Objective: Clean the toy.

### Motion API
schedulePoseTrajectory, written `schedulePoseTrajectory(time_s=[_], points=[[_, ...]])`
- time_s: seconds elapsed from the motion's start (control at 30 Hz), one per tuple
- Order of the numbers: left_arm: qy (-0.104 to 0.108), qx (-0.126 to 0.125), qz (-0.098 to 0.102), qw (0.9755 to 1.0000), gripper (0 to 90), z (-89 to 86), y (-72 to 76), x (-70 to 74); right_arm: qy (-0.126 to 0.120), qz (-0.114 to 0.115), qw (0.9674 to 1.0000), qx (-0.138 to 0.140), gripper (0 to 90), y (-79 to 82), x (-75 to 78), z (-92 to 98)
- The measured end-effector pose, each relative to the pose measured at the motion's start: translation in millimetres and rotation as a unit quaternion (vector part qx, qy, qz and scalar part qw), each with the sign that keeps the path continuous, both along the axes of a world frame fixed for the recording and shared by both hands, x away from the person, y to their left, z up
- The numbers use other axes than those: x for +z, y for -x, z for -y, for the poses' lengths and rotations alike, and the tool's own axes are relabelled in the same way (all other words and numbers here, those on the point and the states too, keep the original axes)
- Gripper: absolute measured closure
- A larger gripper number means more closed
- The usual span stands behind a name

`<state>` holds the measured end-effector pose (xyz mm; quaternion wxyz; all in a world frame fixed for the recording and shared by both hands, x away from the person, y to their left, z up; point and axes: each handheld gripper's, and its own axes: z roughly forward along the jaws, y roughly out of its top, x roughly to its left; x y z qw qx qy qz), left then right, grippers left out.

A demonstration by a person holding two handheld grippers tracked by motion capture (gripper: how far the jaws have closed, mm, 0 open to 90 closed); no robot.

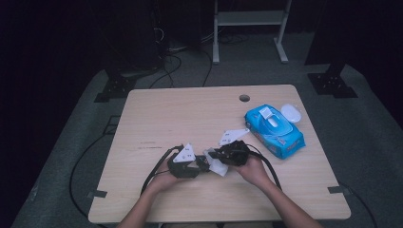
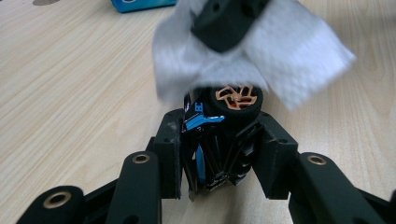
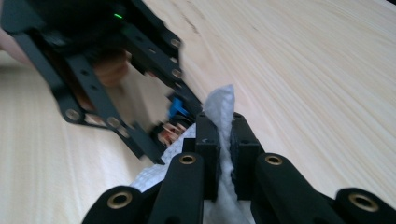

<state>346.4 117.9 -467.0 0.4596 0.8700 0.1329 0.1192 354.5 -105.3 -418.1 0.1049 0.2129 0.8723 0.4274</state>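
Observation:
My left gripper [image 2: 219, 149] is shut on a small black toy car [image 2: 224, 116] with blue trim and an orange-spoked wheel. My right gripper [image 3: 225, 135] is shut on a white wipe [image 3: 219, 105], which drapes over the car's top end [image 2: 299, 60]. In the high view both grippers meet tip to tip near the table's front middle, the left gripper [image 1: 202, 164] and the right gripper [image 1: 216, 154], with the wipe [image 1: 217, 166] between them. The right gripper view has the blue of the car [image 3: 176, 106] just beyond the wipe.
A blue pack of wet wipes [image 1: 275, 130] lies at the right of the wooden table [image 1: 166, 114], with a white lid [image 1: 291, 113] behind it. A cable hole [image 1: 244, 98] sits near the far edge. Cables trail off the front.

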Motion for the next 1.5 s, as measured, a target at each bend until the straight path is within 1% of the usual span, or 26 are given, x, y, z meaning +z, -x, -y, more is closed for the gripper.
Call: schedulePoseTrajectory(time_s=[0.07,0.13,0.17,0.2,0.27,0.33,0.4,0.47,0.63,0.7,0.73,0.8,0.9,1.0,1.07,1.1,1.17,1.2,1.23,1.33,1.4,1.47,1.5], points=[[0.0,0.0,0.0,1.0,58.3,0.0,-0.4,0.1,0.002,0.0,0.9999,-0.013,84.4,-2.1,-0.2,7.1],[-0.001,0.0,0.0,1.0,58.2,0.4,-0.4,0.3,-0.003,-0.006,0.9999,-0.015,84.4,-3.2,-0.4,9.1],[-0.001,0.0,0.0,1.0,58.3,0.4,-0.4,0.2,-0.002,-0.002,0.9999,-0.013,84.4,-2.7,-0.6,7.3],[-0.001,0.0,0.0,1.0,58.3,0.6,-0.2,0.2,-0.002,-0.005,0.9999,-0.011,84.4,-1.7,-0.6,4.5],[-0.002,0.001,0.0,1.0,58.2,0.8,0.2,0.3,-0.013,-0.011,0.9998,0.004,84.4,0.0,-0.8,-3.8],[0.0,0.002,-0.002,1.0,58.3,0.5,0.6,-0.1,-0.01,-0.005,0.9998,0.017,84.3,3.4,-1.1,-14.8],[0.002,0.002,-0.003,1.0,58.3,-0.4,0.4,-0.3,-0.003,0.003,0.9998,0.021,84.3,4.3,-0.6,-18.3],[0.0,-0.002,-0.002,1.0,58.2,-1.6,-0.7,-0.6,-0.005,-0.002,0.9999,0.013,84.4,3.0,-0.8,-14.7],[-0.002,-0.002,0.0,1.0,58.3,-1.4,-0.6,-0.3,0.012,0.008,0.9997,-0.022,84.4,-0.1,0.6,10.4],[-0.003,-0.002,-0.001,1.0,58.3,-1.2,-0.9,-0.2,0.008,0.001,0.9996,-0.027,84.3,-2.0,0.8,18.6],[-0.003,-0.002,-0.001,1.0,58.3,-1.2,-0.9,-0.1,0.007,0.0,0.9996,-0.028,84.3,-2.1,0.9,19.4],[-0.002,-0.002,-0.001,1.0,58.3,-1.5,-1.0,-0.4,0.009,0.002,0.9996,-0.027,84.3,-0.6,0.7,14.7],[-0.002,0.0,-0.001,1.0,58.2,-1.0,-0.3,-0.4,0.004,-0.005,0.9999,-0.013,84.3,2.5,0.9,1.2],[-0.002,0.0,-0.001,1.0,58.3,-1.2,0.0,-0.6,-0.009,-0.01,0.9998,0.011,84.3,6.3,0.5,-14.3],[-0.003,0.001,-0.001,1.0,58.3,-2.0,-0.4,-0.4,-0.002,-0.002,0.9998,0.019,84.3,9.1,0.4,-21.8],[-0.003,0.002,-0.001,1.0,58.3,-3.1,-0.4,-0.5,0.002,0.002,0.9998,0.019,84.3,9.4,0.4,-22.6],[0.0,0.005,-0.003,1.0,58.3,-4.0,-0.4,-0.8,0.009,0.007,0.9998,0.014,84.3,8.2,0.9,-17.9],[0.0,0.004,0.0,1.0,58.3,-4.4,-1.0,-0.9,0.012,0.009,0.9998,0.009,84.3,7.9,1.4,-15.0],[-0.002,0.003,-0.001,1.0,58.3,-4.9,-1.2,-0.6,0.02,0.013,0.9997,0.002,84.3,7.4,2.0,-10.6],[-0.004,0.002,-0.001,1.0,58.3,-5.3,-1.5,-0.2,0.028,0.017,0.9993,-0.019,84.3,4.5,2.7,6.9],[-0.004,0.002,0.0,1.0,58.3,-5.5,-1.6,-0.2,0.025,0.014,0.9992,-0.028,84.4,2.2,2.9,16.9],[-0.005,0.002,0.001,1.0,58.3,-5.8,-1.5,-0.1,0.029,0.019,0.9986,-0.04,84.4,0.8,3.6,26.2],[-0.003,0.003,0.0,1.0,58.3,-6.1,-1.5,-0.3,0.028,0.016,0.9985,-0.044,84.4,-0.6,3.6,30.9]])
